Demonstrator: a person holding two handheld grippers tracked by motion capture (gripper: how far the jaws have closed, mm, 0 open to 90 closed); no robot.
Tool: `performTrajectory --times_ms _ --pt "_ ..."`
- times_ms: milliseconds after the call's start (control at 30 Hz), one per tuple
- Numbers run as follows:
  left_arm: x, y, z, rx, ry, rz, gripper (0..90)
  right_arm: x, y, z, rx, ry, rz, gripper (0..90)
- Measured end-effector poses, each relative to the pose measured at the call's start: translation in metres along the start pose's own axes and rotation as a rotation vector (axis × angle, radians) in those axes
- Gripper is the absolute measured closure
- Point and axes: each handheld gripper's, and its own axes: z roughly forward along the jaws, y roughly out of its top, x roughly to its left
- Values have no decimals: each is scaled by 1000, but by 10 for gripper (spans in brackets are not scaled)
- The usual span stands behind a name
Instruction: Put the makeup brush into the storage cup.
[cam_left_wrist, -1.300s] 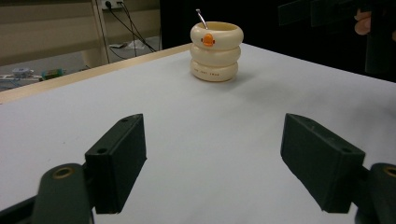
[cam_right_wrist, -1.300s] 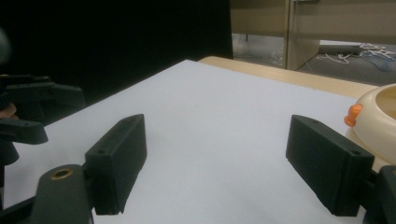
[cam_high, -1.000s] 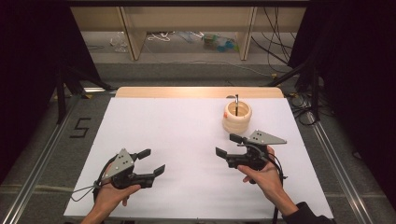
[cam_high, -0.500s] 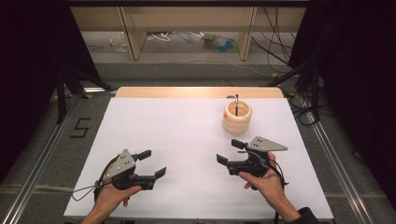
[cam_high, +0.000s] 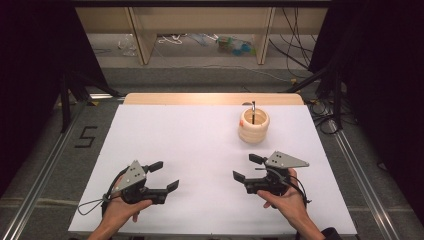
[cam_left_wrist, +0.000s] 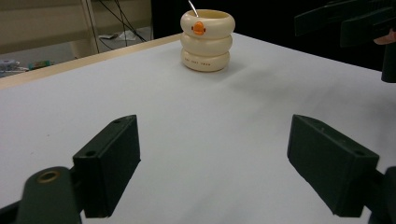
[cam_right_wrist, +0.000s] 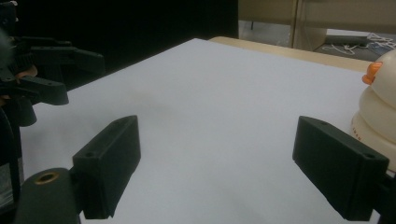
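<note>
Cream ringed cup (cam_left_wrist: 207, 40), orange duck mark, tiny unreadable print, both grippers' jaws wide, empty.

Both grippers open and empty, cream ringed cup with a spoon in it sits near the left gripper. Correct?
Not quite. The cup stands on the far right of the table, nearer the right gripper, as the high view shows. The left gripper is open and empty too, and a thin metal handle does stick out.

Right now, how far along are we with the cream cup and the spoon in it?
Looks done: the spoon stands inside the cream ringed cup at the table's far right. In hand: nothing; left gripper and right gripper sit near the front edge, jaws wide, having just opened, nothing between them. Left: I can't see any open step, perhaps only pulling back.
</note>
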Motion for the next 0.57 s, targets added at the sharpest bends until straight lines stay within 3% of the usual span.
performTrajectory --times_ms 567 --pt "0 1 0 -1 1 4 170 -1 0 1 1 -2 -6 164"
